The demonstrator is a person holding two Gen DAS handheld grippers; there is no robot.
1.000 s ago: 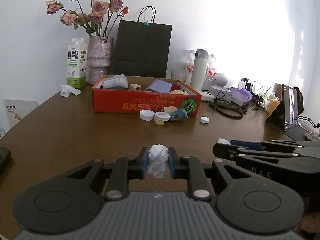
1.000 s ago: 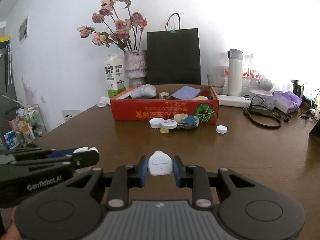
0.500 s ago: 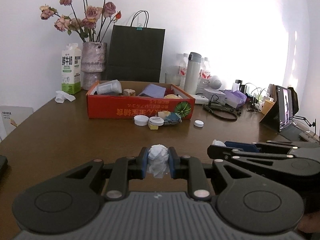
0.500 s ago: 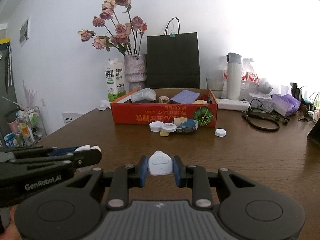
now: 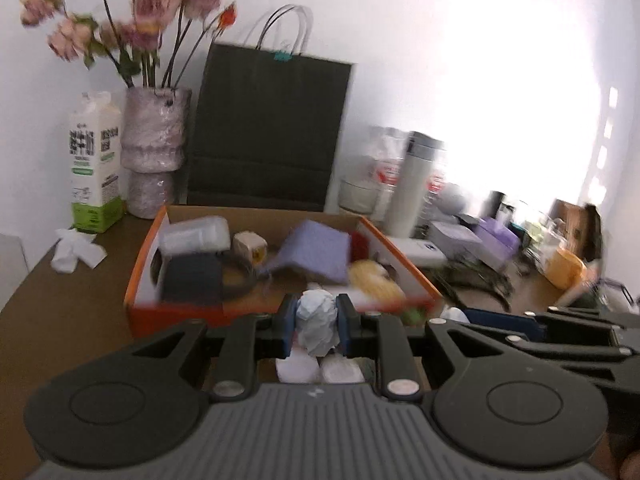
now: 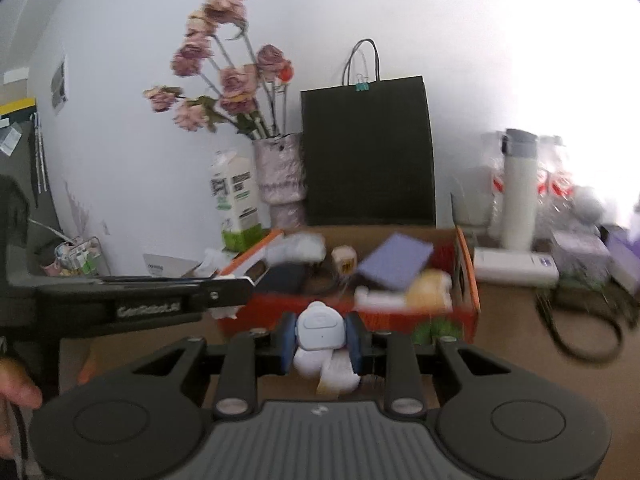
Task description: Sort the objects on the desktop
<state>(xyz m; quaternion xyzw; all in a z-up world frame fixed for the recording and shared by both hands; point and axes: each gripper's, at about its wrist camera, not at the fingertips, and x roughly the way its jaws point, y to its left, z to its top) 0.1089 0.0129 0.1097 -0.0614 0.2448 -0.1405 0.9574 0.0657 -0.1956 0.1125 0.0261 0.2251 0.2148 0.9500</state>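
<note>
So I count two grippers, each carrying one thing. My left gripper [image 5: 316,330] has its blue pads pinched narrowly on a crumpled ball of pale tissue paper [image 5: 317,326]; its long axis runs up and down between the pads, and the wad sticks out below them. My right gripper [image 6: 322,336] is clamped just as narrowly on a small white rounded plastic device [image 6: 320,326], whose flat face with a raised oblong panel turns back toward the camera and whose long axis is also roughly upright.

One shallow orange-red cardboard box [image 5: 176,312] lies just beyond both grippers. Inside it I count one purple packet [image 5: 316,250], one clear plastic bottle on its side [image 5: 196,236], one dark grey block [image 5: 194,278], one small beige cube [image 5: 250,246] and one yellow lump [image 5: 376,280]. Far behind stand one black paper bag [image 5: 268,132], one pink vase of dried roses [image 5: 154,148], one milk carton [image 5: 94,160] at the far left and one white flask [image 5: 414,184] to the right.

Compared with a second ago, the box looms far larger and nearer, its near wall now right under my fingertips, and both views are blurred. Both grips look unchanged.
</note>
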